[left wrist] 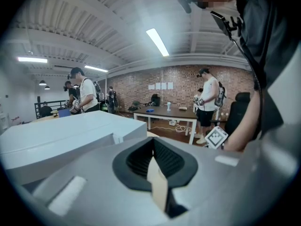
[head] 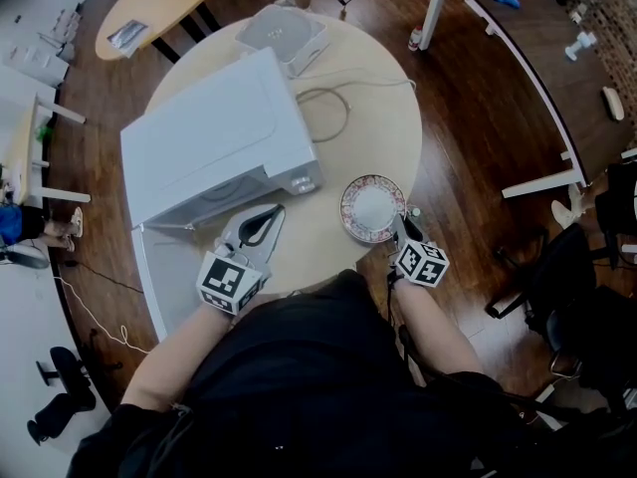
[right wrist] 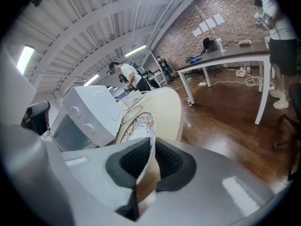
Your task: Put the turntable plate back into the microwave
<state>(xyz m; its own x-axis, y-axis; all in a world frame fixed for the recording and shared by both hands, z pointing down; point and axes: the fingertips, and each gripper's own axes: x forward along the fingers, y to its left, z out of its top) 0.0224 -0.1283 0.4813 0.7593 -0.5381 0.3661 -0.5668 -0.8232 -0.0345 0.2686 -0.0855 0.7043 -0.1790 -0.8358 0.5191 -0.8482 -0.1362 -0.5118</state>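
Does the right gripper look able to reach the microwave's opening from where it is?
Likely yes, with a detour: the right gripper holds the plate beside the microwave, whose door seems open, but the left gripper sits before the opening.

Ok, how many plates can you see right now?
1. The plate is at the table's near edge, right of the microwave, its rim in the right gripper. The microwave's inside isn't visible, so another could be hidden.
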